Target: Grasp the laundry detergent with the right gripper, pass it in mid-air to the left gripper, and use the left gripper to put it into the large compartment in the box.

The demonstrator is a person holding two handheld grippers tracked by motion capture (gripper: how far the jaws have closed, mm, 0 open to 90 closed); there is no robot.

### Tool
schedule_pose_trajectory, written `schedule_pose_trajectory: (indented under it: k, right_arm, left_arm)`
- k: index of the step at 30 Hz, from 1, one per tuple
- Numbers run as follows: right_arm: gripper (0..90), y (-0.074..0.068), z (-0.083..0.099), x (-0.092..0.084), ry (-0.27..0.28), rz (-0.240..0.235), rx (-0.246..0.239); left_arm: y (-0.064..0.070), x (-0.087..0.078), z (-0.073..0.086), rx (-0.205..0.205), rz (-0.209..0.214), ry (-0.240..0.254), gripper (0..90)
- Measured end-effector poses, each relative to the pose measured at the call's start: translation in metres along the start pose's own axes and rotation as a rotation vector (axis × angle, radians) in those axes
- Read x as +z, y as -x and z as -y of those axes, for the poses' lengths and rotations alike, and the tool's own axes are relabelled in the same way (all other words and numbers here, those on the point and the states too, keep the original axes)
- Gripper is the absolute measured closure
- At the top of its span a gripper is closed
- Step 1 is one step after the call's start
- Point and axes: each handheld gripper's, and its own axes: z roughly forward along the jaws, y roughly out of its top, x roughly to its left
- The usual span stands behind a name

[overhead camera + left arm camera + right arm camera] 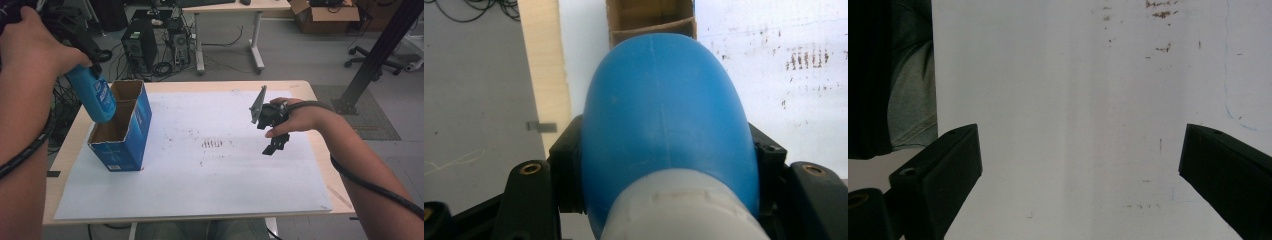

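left gripper [92, 62] clamped on blue bottle [97, 97] above cardboard box [122, 127] | right gripper [274, 142] spread wide, empty | bottle's white cap [681, 205] seen close in left gripper view

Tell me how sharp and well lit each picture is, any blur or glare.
High view: dim, soft, even light, no glare on the white sheet. Left gripper view: the blue bottle is so close it looks soft-edged, with gentle sheen. Right gripper view: bright, washed-out sheet, jaws near-black silhouettes.

Dim, flat indoor light, soft shadows, blue bottle [664, 115] close-up soft, corners darker at 7 o'clock.
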Motion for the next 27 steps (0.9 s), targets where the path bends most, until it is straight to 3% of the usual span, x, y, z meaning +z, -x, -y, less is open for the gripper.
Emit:
schedule_pose_trajectory:
  k: [27]
  right_arm:
    - [3.9, -0.005, -0.004, 0.010, 0.019, -0.017, -0.012]
  left_arm:
    - [-0.002, 0.067, -0.003, 0.004, 0.019, -0.054, 37.5]
